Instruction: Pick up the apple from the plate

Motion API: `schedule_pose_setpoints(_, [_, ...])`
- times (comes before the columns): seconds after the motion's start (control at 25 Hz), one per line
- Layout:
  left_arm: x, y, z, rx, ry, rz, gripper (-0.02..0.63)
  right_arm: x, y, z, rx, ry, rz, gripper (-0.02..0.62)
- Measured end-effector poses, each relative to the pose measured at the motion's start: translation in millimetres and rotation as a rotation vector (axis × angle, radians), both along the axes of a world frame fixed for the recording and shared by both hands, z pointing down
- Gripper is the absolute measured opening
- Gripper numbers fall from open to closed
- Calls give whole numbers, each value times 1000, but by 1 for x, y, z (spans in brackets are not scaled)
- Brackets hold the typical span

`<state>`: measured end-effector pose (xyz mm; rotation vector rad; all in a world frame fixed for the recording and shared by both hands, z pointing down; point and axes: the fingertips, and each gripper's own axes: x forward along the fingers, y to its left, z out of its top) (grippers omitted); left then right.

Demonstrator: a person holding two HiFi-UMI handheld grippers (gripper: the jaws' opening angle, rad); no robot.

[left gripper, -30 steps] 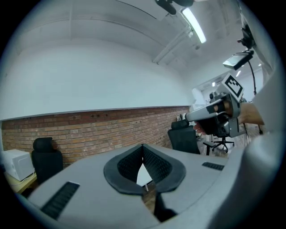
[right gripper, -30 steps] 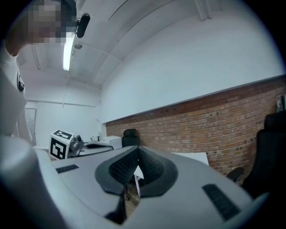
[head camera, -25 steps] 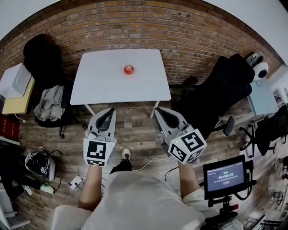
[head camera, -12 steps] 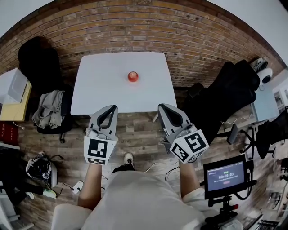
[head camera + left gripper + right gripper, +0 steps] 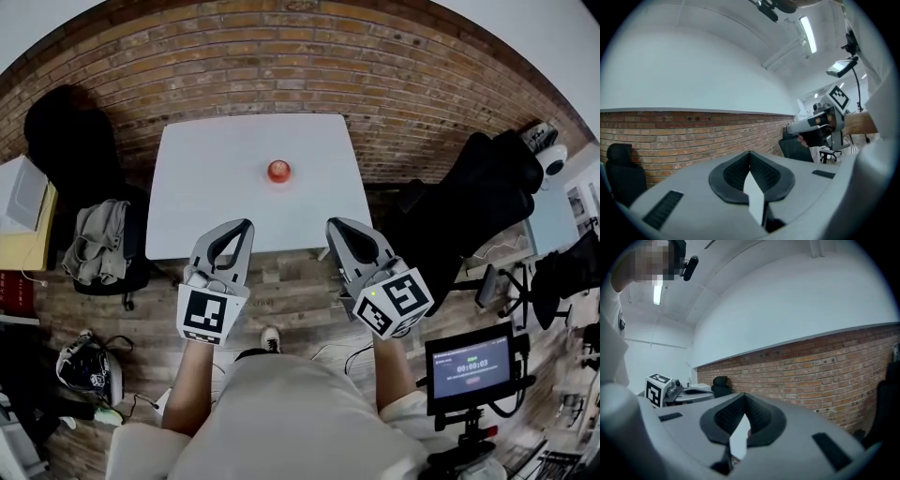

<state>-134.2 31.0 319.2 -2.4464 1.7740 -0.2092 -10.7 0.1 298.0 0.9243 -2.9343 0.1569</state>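
Nothing is done yet: my left gripper (image 5: 245, 226) and right gripper (image 5: 332, 225) are both closed and empty, at the near edge of the table (image 5: 206, 187). The apple (image 5: 278, 171) sits mid-table, well ahead; I can hardly make out its plate. Reaching, gripping and lifting remain.

A red brick wall (image 5: 281, 56) backs a white table (image 5: 206, 197) on a wood-plank floor (image 5: 291, 281). 1 black office chair (image 5: 66, 131) stands past its left edge. A ceiling strip light (image 5: 806, 34) glows.
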Motion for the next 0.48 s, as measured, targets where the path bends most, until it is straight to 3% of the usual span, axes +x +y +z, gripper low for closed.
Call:
schedule_pose_setpoints(0.16, [-7, -16, 2, -7, 3, 29, 6, -15, -14, -4, 9, -24, -5, 2])
schedule_pose_setpoints(0.48, [-33, -37, 1, -18, 4, -9, 6, -22, -24, -9, 13, -29, 6, 2])
